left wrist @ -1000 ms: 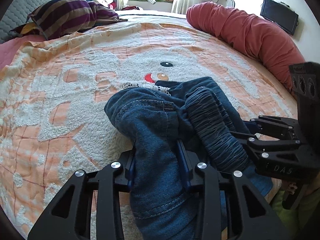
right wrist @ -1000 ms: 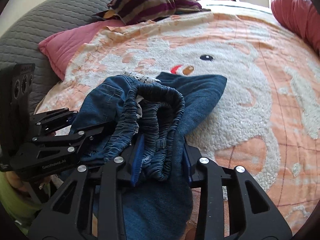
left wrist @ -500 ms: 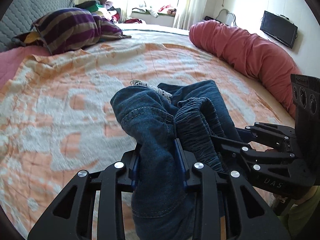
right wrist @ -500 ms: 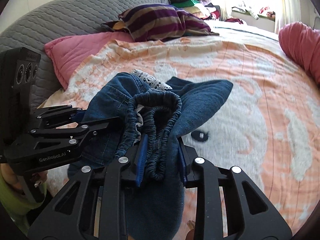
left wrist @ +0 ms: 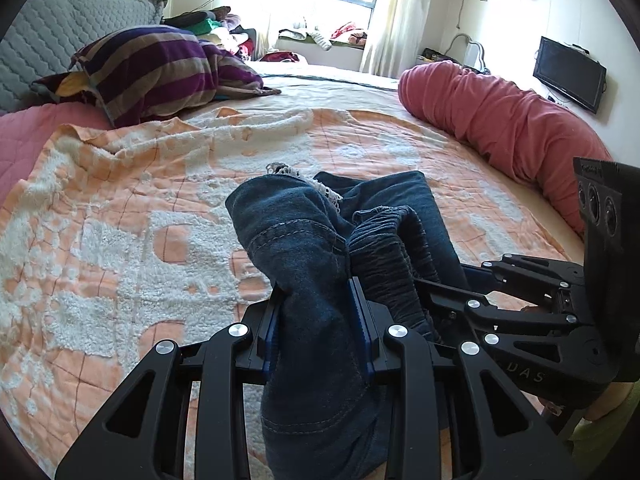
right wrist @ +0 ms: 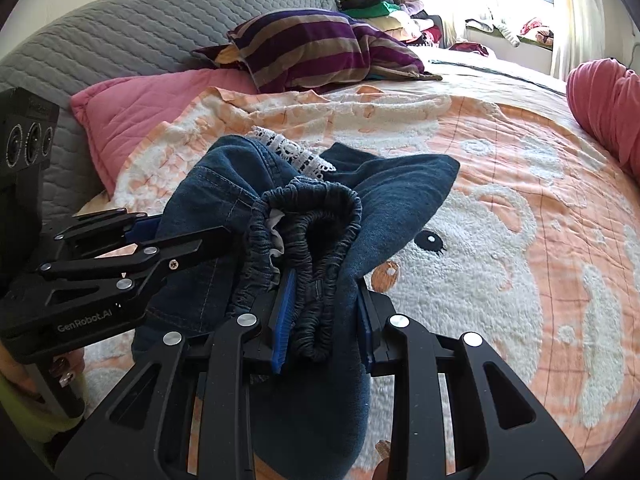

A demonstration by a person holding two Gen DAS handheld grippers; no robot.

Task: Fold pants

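Denim, dark blue and bunched, fills the lower middle of the left wrist view: the pants (left wrist: 316,272) rise in a rumpled heap between the blue-padded fingers of the left gripper (left wrist: 318,324), which pinches a thick fold with pale topstitching running across it. Just right of that fold a ribbed, gathered band of the same cloth stands up, and the right gripper (left wrist: 460,280) reaches in from the side, its black linkage arms and silver rivets plain, though the cloth hides its tips here. Behind lies an orange bedspread (left wrist: 120,216) with tufted white patches, a striped purple pillow (left wrist: 160,68) and a long red bolster (left wrist: 500,120); this view alone shows a dark screen (left wrist: 568,74) on the wall. From the right wrist view the elastic waistband (right wrist: 316,232) shows clearly as a shirred loop, pinched between the right gripper (right wrist: 324,320) pads, with smoother cloth draped beside it and a strip of white lace (right wrist: 292,152) at the far edge. Only here do the left gripper (right wrist: 192,244) fingers appear side-on, closed on denim, before a pink quilted cushion (right wrist: 148,108) and a grey quilted headboard (right wrist: 140,28).
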